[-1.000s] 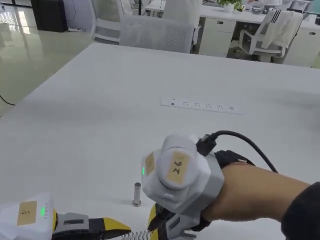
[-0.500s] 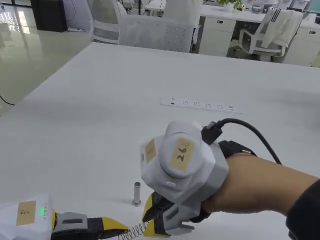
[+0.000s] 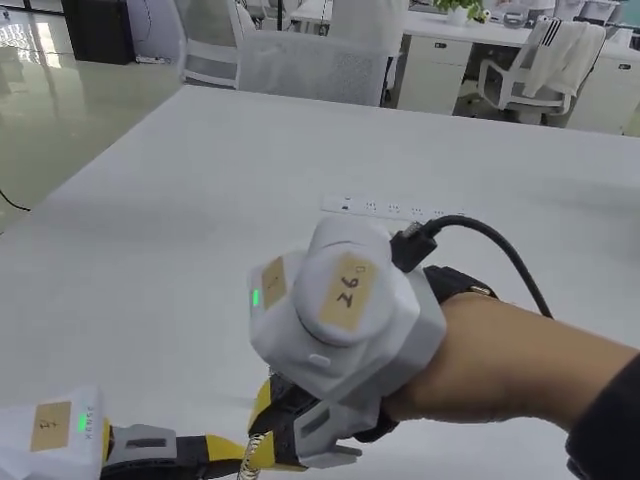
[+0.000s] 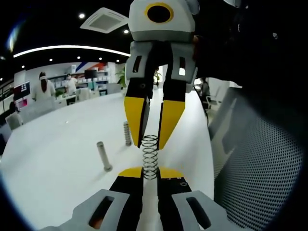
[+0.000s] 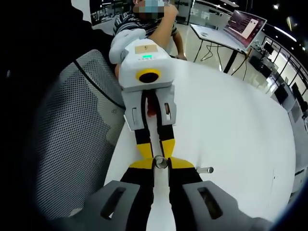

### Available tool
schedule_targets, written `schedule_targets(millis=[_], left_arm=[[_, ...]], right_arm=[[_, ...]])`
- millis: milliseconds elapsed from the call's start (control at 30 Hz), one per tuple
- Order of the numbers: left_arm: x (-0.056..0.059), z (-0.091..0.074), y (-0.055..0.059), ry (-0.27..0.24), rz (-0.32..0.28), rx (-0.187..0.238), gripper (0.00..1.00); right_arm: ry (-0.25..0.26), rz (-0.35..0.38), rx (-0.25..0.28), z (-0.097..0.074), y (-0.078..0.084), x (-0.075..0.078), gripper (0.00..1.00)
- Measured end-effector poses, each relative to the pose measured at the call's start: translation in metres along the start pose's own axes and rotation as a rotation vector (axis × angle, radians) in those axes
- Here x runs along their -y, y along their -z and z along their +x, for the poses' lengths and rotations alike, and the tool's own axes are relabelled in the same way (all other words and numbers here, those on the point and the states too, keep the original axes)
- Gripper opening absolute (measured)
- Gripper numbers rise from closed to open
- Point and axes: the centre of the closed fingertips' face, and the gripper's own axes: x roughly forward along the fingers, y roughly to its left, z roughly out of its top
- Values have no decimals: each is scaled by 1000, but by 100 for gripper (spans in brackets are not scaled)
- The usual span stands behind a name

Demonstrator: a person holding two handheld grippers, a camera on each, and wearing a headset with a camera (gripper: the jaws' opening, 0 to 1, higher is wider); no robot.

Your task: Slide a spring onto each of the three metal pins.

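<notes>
Spring [image 4: 150, 156]: clamped between my left gripper [image 4: 150, 172] tips.
Right gripper [image 5: 161, 166]: jaws flank the Spring's far end; whether pinching, I cannot tell.
Pin [image 4: 103, 156]: upright, left of left gripper.

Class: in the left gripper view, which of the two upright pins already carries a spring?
The farther pin, beside the right gripper: its shaft looks coiled. The nearer pin is smooth and bare.

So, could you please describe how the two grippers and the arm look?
Both grippers have white housings and black jaws tipped yellow. The right gripper carries a tan label marked 26, a green light and a black cable; behind it come a black strap and a dark sleeve. The left gripper has a tan tag and green lamp.
</notes>
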Motion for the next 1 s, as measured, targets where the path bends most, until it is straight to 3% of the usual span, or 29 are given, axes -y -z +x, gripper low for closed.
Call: schedule_targets(millis=[200, 333, 767, 1000], left_arm=[[1, 0, 1, 2, 5, -1, 2], [2, -1, 0, 4, 2, 3, 2], [3, -2, -9, 7, 7, 41, 2], [3, -2, -12, 6, 1, 59, 2]], right_arm=[[-13, 57, -31, -1, 4, 1, 9], [-4, 92, -39, 0, 5, 3, 16], [-35, 110, -73, 10, 12, -4, 9], [-29, 126, -60, 10, 10, -2, 8]])
